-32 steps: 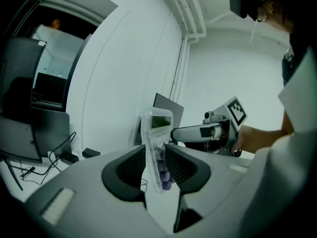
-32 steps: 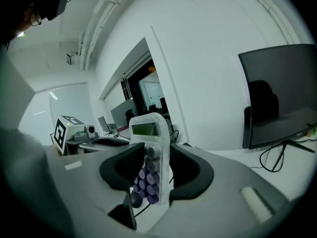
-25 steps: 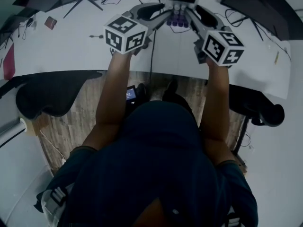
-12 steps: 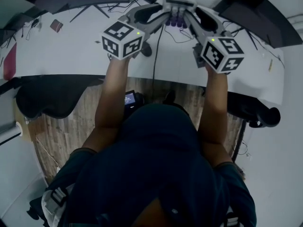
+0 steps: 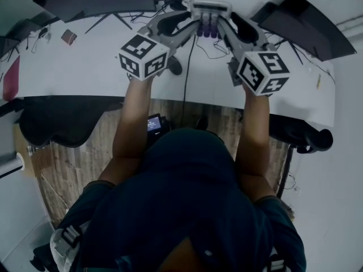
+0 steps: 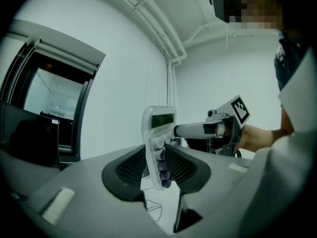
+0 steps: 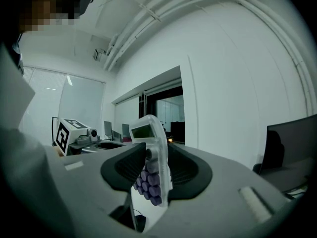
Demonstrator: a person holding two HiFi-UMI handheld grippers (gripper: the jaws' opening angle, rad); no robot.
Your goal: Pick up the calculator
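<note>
Two grippers share the calculator (image 5: 211,9), which hangs in the air above the white tabletop (image 5: 85,67). The left gripper (image 5: 195,22) is clamped on one end and the right gripper (image 5: 226,24) on the other. The right gripper's jaws have just been closing, and its pads press the calculator's clear case beside the purple keys. Compared with a second ago, both grippers and the calculator have risen clear of the tabletop, and the marker cubes sit nearer the head camera. A black cable (image 5: 185,67) lies on the tabletop beneath.
</note>
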